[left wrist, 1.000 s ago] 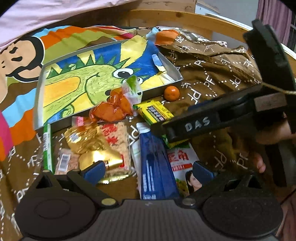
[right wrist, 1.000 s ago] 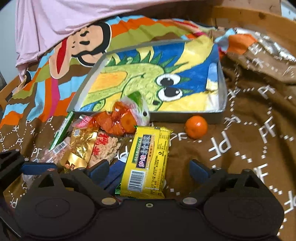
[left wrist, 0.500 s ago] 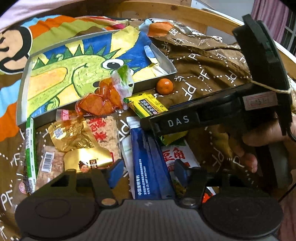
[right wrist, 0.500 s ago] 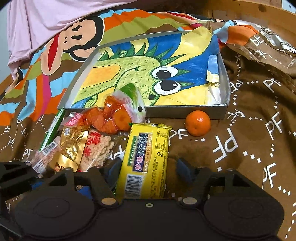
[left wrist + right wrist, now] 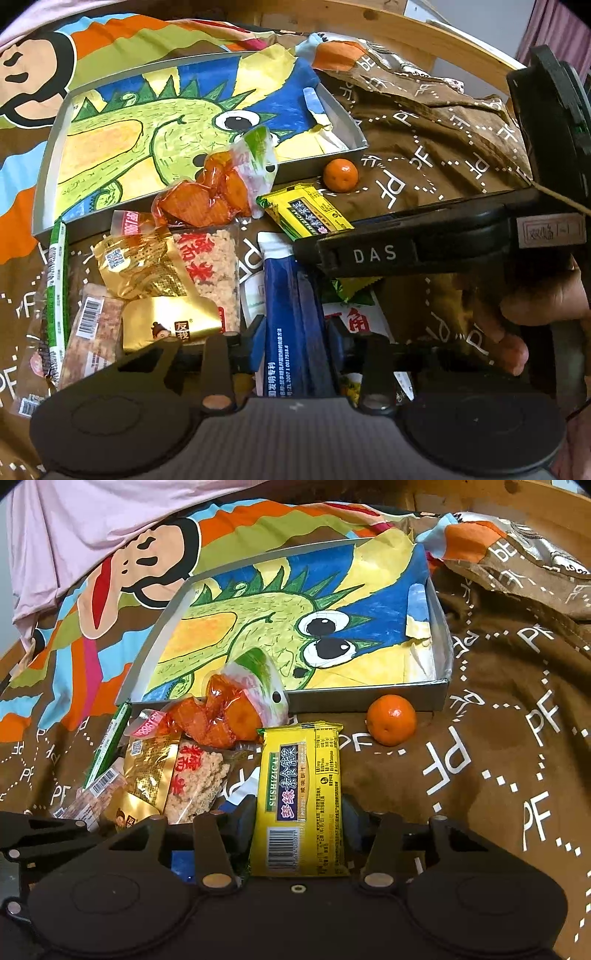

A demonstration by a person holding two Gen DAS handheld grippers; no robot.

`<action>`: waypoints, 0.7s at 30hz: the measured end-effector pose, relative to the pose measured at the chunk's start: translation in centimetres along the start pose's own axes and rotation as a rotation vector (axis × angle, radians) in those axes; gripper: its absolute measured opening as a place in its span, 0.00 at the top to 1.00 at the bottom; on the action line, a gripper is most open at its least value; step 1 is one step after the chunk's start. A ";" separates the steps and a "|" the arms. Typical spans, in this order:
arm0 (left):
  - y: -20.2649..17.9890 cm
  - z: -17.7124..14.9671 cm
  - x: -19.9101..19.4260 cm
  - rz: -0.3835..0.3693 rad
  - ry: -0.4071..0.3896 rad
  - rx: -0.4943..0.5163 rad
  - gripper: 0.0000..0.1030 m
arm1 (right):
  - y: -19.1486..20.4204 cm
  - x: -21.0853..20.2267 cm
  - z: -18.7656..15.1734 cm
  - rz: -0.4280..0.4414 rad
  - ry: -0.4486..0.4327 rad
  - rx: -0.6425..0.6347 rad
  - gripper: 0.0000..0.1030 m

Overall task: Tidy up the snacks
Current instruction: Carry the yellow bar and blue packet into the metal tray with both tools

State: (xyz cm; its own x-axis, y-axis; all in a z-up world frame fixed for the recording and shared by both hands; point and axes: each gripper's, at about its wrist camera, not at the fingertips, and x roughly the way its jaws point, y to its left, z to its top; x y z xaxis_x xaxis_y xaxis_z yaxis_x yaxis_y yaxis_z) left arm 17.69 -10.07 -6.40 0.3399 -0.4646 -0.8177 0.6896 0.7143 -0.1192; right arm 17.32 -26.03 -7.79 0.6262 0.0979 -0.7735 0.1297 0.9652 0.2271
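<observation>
Two packets are lying lengthwise between the jaws, pointing toward the tray (image 5: 441, 698): left gripper (image 5: 295, 336) has just been closing onto the blue pouch (image 5: 291, 314), right gripper (image 5: 297, 821) onto the yellow pack (image 5: 301, 794). Both jaws are gripping.

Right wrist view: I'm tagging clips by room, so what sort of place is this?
Probably a bedroom, on a bed: a cartoon-print blanket covers the surface, a pink sheet lies behind, and a wooden frame edges it.
</observation>
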 end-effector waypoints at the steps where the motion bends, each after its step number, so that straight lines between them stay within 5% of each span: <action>1: 0.0 0.0 -0.1 0.002 0.003 -0.004 0.64 | 0.1 -0.1 0.0 0.001 0.000 -0.002 0.51; 10: 0.4 -0.1 -2.6 -0.018 0.007 -0.114 0.65 | 0.2 -3.3 -0.6 -0.002 -0.041 -0.013 0.51; 15: 0.4 -0.2 -5.0 -0.045 -0.054 -0.157 0.65 | 0.2 -5.1 -0.4 -0.025 -0.136 -0.038 0.51; 21: 1.3 0.4 -5.9 0.026 -0.167 -0.224 0.65 | -0.2 -5.8 0.4 -0.037 -0.246 -0.041 0.51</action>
State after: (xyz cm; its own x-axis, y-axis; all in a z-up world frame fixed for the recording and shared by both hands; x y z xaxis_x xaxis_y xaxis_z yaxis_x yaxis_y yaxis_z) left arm 16.85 -6.66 -1.51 0.4692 -0.5112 -0.7200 0.5268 0.8164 -0.2363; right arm 13.95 -26.88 -3.15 0.7906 0.0051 -0.6123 0.1280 0.9765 0.1733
